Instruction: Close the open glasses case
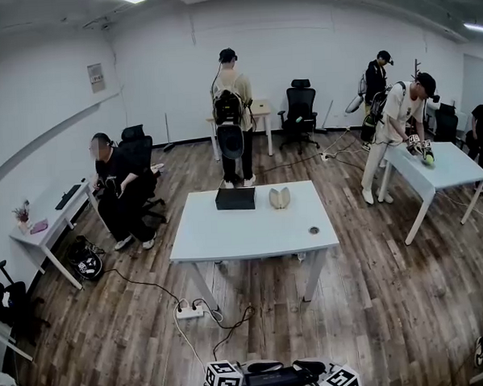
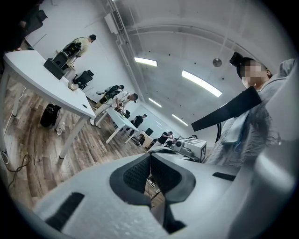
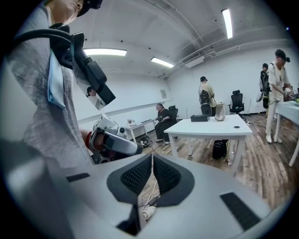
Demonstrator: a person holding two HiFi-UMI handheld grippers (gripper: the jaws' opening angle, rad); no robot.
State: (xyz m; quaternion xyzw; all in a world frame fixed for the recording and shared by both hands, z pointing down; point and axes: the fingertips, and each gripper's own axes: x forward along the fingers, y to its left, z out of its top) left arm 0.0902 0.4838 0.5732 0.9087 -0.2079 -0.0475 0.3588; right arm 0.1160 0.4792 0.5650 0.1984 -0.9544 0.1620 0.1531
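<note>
glasses case [image 1: 280, 197] near table [image 1: 252, 232] far edge

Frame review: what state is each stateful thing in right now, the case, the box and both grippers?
glasses case: open, halves spread, on the white table.
black box: beside the case, lid state unclear.
left gripper: shut, empty.
right gripper: shut, empty.

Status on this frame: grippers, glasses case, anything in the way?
Left gripper and right gripper both shut, empty. Glasses case open on table, far ahead, untouched. Black box beside it, apart.
</note>
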